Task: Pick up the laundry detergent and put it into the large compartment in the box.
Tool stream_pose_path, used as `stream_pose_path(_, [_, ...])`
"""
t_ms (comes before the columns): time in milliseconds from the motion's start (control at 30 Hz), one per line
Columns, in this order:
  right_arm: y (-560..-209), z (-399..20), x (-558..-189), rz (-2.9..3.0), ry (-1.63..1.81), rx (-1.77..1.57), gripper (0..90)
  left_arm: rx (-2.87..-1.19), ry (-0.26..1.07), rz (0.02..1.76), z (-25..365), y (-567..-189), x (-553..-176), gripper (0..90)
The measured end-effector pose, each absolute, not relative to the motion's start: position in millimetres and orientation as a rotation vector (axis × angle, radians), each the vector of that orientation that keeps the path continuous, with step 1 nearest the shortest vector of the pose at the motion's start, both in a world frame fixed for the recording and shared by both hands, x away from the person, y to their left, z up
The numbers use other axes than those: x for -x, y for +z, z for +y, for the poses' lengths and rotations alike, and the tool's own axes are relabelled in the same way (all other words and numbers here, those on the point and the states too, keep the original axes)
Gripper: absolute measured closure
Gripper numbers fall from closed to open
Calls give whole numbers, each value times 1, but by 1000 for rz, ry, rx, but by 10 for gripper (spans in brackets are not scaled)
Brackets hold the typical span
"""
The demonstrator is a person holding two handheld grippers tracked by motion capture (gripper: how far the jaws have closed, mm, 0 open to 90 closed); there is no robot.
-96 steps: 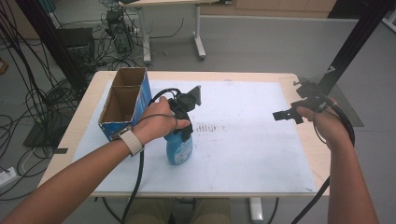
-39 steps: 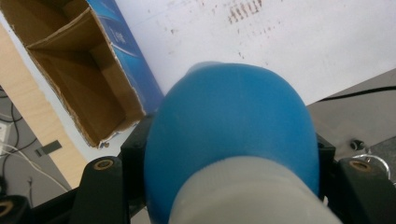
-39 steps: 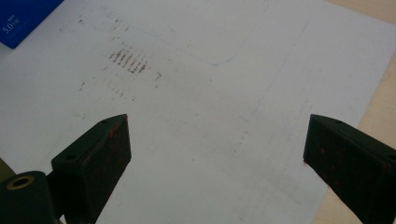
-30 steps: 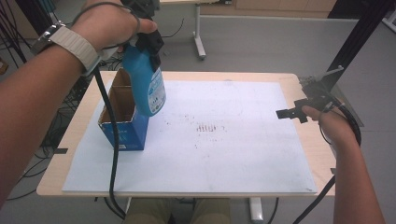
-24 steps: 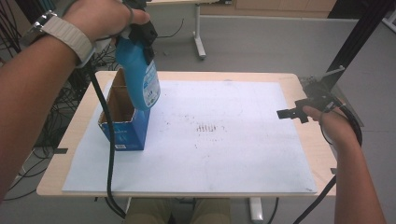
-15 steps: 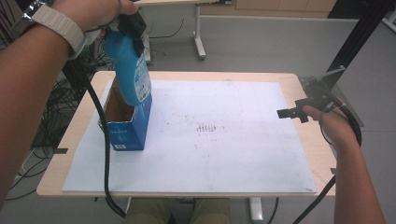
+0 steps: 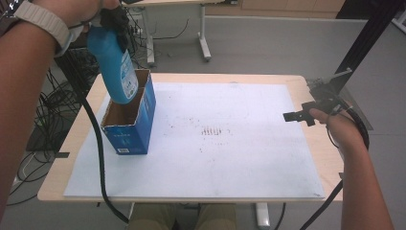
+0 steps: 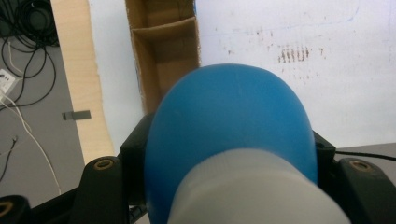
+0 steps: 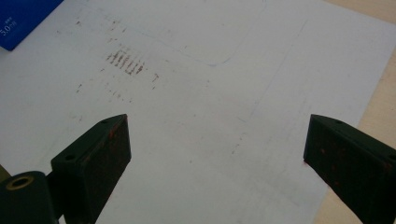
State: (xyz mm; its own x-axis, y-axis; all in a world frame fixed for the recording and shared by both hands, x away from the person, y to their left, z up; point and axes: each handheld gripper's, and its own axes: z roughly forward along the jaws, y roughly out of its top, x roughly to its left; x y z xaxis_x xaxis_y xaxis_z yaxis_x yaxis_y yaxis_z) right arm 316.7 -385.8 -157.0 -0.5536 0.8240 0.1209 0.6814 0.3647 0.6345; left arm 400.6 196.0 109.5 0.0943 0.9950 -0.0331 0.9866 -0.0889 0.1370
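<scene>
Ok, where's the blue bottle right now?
In the high view the blue bottle hangs at upper left, clamped in the left hand-held gripper, its base dipping toward the far compartment of the open blue carton.

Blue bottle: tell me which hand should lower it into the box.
Left. The left gripper is shut on the blue bottle, hanging above the open cardboard box. The right gripper waits open at the table's far side.

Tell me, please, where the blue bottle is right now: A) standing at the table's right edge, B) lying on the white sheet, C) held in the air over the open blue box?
C: the left gripper holds the blue bottle above the open blue box.
</scene>
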Motion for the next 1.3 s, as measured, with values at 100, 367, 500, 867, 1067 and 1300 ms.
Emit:
stream_pose_path(100, [-158,-385,-318,2412,960,-1350,73,-2218,94,2042,199,108,-402,387])
stream_pose_path(367, [-160,-384,-320,2412,969,-1349,73,-2198,96,2068,204,104,-405,388])
stream_pose_path(500, [-162,-385,-320,2412,970,-1349,73,-2188,89,2080,208,100,-409,387])
stream_pose_path(867, [-165,-387,-324,2411,972,-1362,73,-2168,108,2112,216,91,-418,388])
stream_pose_path(1067, [-166,-385,-326,2413,974,-1361,73,-2163,110,2126,219,84,-422,388])
stream_pose_path(1300, [-169,-384,-327,2419,971,-1365,73,-2174,114,2134,221,74,-427,388])
